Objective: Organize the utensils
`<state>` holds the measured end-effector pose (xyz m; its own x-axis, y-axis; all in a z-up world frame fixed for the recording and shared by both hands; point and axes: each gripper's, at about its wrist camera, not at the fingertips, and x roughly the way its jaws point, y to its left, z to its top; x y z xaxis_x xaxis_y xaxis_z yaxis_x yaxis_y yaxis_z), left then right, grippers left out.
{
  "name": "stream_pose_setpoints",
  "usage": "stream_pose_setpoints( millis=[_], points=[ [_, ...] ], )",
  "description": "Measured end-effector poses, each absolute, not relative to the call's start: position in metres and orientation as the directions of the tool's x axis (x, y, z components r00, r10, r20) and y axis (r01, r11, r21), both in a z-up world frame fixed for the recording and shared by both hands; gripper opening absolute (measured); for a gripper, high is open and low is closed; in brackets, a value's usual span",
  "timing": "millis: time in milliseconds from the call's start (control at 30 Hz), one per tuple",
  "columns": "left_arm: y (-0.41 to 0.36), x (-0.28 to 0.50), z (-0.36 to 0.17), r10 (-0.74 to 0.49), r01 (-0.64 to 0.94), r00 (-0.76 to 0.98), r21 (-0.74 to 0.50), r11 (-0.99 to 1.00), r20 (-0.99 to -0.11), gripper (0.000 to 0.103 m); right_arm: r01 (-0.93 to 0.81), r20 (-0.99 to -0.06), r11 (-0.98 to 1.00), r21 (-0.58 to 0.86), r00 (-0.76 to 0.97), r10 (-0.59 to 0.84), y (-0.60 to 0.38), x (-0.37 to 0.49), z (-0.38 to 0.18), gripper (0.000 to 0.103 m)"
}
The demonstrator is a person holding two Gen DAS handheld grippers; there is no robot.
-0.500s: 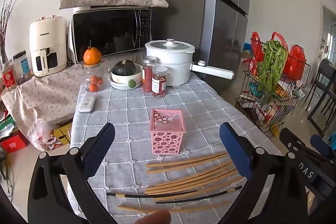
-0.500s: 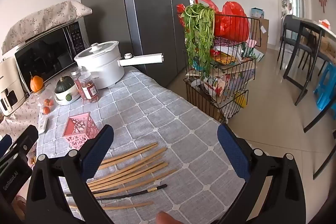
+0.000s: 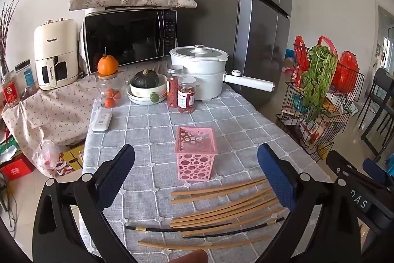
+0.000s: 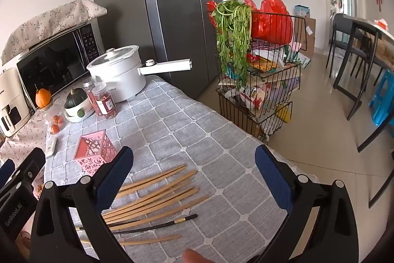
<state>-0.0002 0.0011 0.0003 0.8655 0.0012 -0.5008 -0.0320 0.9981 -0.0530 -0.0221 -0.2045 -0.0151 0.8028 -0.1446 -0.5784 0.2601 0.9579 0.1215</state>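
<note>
Nothing has shifted in the last half second: both the left gripper (image 3: 194, 176) and right gripper (image 4: 194, 179) hover with jaws released, empty. The chopsticks (image 3: 221, 211) lie loose along the surface's near edge, the pink basket (image 3: 195, 152) just behind, unfilled.
</note>
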Motion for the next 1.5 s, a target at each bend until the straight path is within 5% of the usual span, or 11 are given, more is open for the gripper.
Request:
stream_pose_setpoints(
  millis=[1500],
  points=[
    [0.003, 0.000, -0.012, 0.005, -0.032, 0.860, -0.044, 0.999, -0.511, 0.096, 0.263, -0.599, 0.956, 0.128, 0.789, -0.137, -0.207, -0.022, -0.020, 0.096]
  ],
)
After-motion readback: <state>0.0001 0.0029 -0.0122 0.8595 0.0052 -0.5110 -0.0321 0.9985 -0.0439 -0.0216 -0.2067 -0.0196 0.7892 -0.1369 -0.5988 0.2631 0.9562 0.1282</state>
